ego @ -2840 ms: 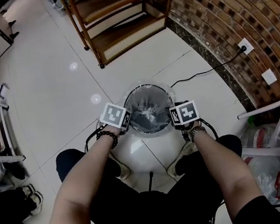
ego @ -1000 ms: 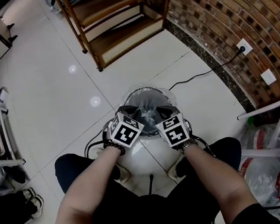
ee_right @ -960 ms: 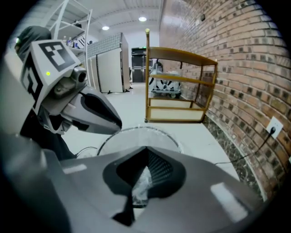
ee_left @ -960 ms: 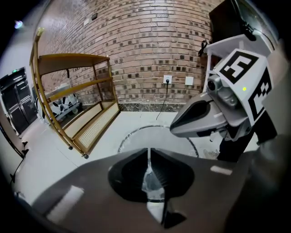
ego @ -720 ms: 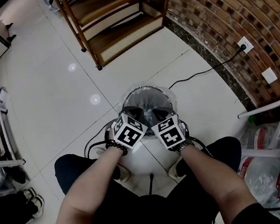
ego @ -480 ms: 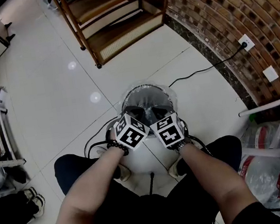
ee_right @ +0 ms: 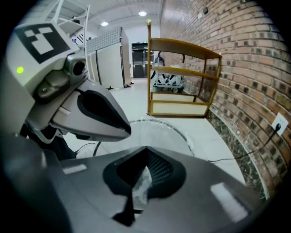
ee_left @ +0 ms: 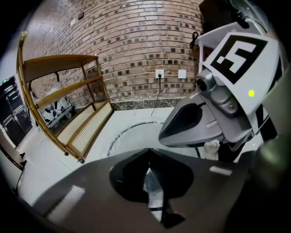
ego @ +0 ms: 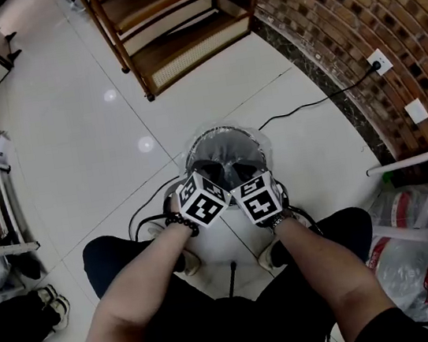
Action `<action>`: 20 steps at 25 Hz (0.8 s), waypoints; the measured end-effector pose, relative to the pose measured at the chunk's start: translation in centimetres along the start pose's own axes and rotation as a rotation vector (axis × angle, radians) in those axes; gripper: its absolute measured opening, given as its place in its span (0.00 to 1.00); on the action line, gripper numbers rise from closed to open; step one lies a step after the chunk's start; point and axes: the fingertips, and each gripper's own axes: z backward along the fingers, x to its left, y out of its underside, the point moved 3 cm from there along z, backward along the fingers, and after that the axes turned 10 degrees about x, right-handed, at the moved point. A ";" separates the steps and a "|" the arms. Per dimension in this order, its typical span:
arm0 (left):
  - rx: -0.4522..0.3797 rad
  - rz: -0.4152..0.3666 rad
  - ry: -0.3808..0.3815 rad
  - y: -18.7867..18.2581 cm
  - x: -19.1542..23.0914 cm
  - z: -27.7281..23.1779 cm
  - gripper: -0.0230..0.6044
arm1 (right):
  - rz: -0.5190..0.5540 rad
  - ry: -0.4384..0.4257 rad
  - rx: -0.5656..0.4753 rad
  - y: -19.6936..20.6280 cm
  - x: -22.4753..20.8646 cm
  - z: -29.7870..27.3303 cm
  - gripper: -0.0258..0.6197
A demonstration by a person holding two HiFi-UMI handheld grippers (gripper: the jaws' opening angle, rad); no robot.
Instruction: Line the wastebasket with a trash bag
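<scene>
A round wire-mesh wastebasket (ego: 222, 143) stands on the white floor tiles between my feet, with a clear trash bag (ego: 233, 163) inside it and film folded over its rim. Both grippers sit side by side at the near rim, pointing down into it. The left gripper (ego: 210, 175) is shut, and the left gripper view shows a strip of clear bag film (ee_left: 153, 185) pinched between its jaws. My right gripper (ego: 238, 174) is also shut, on a crumpled bit of bag film (ee_right: 138, 185). The basket rim (ee_left: 122, 134) (ee_right: 178, 132) shows beyond the jaws.
A wooden shelf unit (ego: 177, 28) stands beyond the basket, and a brick wall (ego: 335, 20) runs along the right. A black cable (ego: 300, 109) leads from the wall socket (ego: 379, 63) to the basket. A white rack with filled bags (ego: 415, 212) is at right, shoes (ego: 35, 308) at left.
The grippers have come from the basket's left and right sides to its near rim, close together. Over the last second they edged slightly nearer each other and barely moved otherwise.
</scene>
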 end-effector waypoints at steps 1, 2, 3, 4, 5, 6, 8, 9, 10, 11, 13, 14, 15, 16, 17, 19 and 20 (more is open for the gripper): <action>0.001 0.000 0.001 0.0 0.0 -0.1 0.04 | 0.000 -0.001 0.001 0.0 0.0 0.0 0.04; 0.002 0.000 0.001 0.0 0.0 -0.1 0.04 | -0.001 -0.001 0.001 0.0 0.0 -0.1 0.04; 0.002 0.001 0.000 0.0 0.0 -0.1 0.04 | -0.003 -0.001 0.000 0.0 0.0 -0.1 0.04; 0.002 0.002 0.000 0.0 0.0 -0.2 0.04 | -0.004 -0.001 -0.001 0.1 -0.1 -0.1 0.04; 0.001 0.003 -0.001 0.0 0.1 -0.2 0.04 | -0.005 0.000 -0.002 0.0 -0.1 -0.2 0.04; 0.001 0.003 -0.001 0.0 0.1 -0.3 0.04 | -0.005 0.000 -0.003 0.0 -0.1 -0.2 0.04; 0.002 0.004 0.000 0.0 0.1 -0.3 0.04 | -0.005 0.001 -0.005 0.0 -0.1 -0.2 0.04; 0.003 0.004 0.000 0.1 0.1 -0.3 0.04 | -0.005 0.001 -0.005 -0.1 -0.1 -0.3 0.04; 0.003 0.005 0.000 0.1 0.2 -0.3 0.04 | -0.006 0.001 -0.005 -0.1 -0.1 -0.3 0.04; 0.004 0.006 0.000 0.1 0.2 -0.3 0.04 | -0.007 0.001 -0.006 0.0 -0.1 -0.3 0.04; 0.004 0.008 -0.003 0.1 0.3 -0.3 0.04 | -0.013 -0.003 -0.011 0.0 0.0 -0.5 0.04; 0.003 0.010 -0.004 0.1 0.4 -0.3 0.04 | -0.014 -0.004 -0.012 0.0 -0.1 -0.5 0.04; 0.002 0.012 -0.004 0.1 0.4 -0.4 0.04 | -0.015 -0.004 -0.011 0.1 -0.1 -0.5 0.04; 0.002 0.013 -0.004 0.0 0.4 -0.4 0.04 | -0.015 -0.003 -0.008 0.1 -0.1 -0.5 0.04; 0.001 0.013 -0.005 0.0 0.5 -0.4 0.04 | -0.013 -0.001 -0.007 0.1 -0.2 -0.4 0.04; 0.000 0.013 -0.007 0.1 0.6 -0.3 0.04 | -0.010 0.004 -0.007 0.0 -0.2 -0.3 0.04; 0.000 0.013 -0.008 0.1 0.6 -0.2 0.04 | -0.012 0.004 -0.007 0.0 -0.3 -0.3 0.04</action>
